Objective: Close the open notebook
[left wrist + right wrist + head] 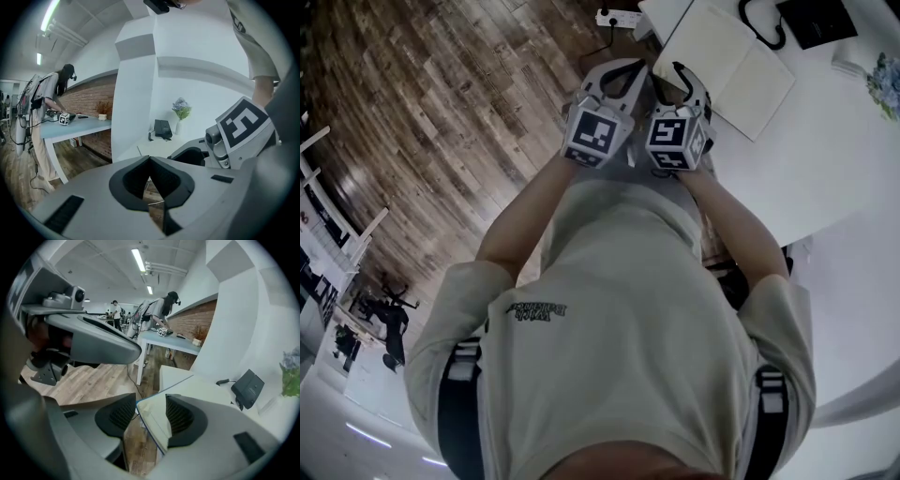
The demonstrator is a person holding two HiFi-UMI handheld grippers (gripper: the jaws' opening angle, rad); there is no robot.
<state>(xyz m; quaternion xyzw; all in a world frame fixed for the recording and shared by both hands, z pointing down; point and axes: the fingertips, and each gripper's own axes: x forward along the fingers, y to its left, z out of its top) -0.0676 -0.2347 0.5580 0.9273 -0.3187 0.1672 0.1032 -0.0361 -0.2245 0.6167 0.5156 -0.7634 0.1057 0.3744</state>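
Note:
The open notebook (727, 58) lies with its cream pages up near the edge of the white table (825, 141) at the top right of the head view. Both grippers hang side by side just short of that edge, above the wooden floor. My left gripper (621, 75) has its tips together and nothing between them; its own view shows the pads meeting at the tip (150, 159). My right gripper (682, 79) stands open (150, 401), and between its spread pads I see the notebook's near corner (152, 420) with a blue edge, farther off and untouched.
A black device (816, 19) with a cable sits at the table's far side, a vase of flowers (883, 80) to its right. A power strip (617, 17) lies on the wooden floor. Another person (161, 310) works at a distant table.

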